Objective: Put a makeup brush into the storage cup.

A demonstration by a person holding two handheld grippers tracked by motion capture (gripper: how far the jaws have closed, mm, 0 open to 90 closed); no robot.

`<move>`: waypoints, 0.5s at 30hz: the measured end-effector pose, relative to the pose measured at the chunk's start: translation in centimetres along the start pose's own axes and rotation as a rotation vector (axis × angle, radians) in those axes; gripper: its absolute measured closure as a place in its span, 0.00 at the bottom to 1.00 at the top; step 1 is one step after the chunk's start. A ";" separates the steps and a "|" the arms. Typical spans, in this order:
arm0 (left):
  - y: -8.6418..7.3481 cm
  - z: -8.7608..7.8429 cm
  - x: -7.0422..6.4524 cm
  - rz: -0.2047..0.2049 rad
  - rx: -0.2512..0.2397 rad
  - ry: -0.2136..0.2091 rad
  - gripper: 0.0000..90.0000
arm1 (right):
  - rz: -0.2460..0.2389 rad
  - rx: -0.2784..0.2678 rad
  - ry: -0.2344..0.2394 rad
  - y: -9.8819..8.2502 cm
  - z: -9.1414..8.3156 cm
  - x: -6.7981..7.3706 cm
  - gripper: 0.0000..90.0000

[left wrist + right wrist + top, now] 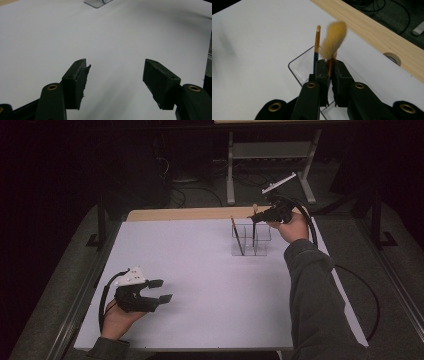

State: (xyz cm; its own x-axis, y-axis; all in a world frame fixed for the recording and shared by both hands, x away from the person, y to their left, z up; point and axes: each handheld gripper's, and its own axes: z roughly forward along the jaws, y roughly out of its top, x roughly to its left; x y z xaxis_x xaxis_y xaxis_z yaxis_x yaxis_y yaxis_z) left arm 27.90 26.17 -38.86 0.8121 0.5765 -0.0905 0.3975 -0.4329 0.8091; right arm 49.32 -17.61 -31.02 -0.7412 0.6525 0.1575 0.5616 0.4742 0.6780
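Observation:
A clear plastic holder (250, 241) with several compartments stands at the far right of the white table. A thin brush with a blue and orange handle (236, 236) leans in it, tip up (317, 41). My right gripper (253, 218) hovers just above the holder (295, 67), shut on the handle of a fluffy yellow-bristled brush (333, 40) that points bristles up; the jaws (330, 64) pinch it below the bristles. Near the front left, my left gripper (162, 290) rests low over the bare sheet, open with nothing between its jaws (115, 75).
A white sheet (200, 270) covers the table, with a wooden strip (185, 213) along the far edge and a round hole in it (393, 58). The right gripper's cable (367, 295) loops off the right side. A metal frame (270, 160) stands on the floor behind.

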 end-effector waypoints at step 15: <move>0.0 0.1 0.0 -0.003 0.002 -0.005 0.39 | 0.006 0.013 -0.010 -0.9 1.0 0.0 0.92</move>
State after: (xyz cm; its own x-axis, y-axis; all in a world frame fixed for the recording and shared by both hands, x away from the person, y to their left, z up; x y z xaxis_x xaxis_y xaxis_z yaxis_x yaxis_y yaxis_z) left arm 27.95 26.17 -38.94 0.8130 0.5742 -0.0962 0.4009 -0.4323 0.8077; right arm 49.18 -17.51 -32.34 -0.7339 0.6615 0.1545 0.5710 0.4775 0.6678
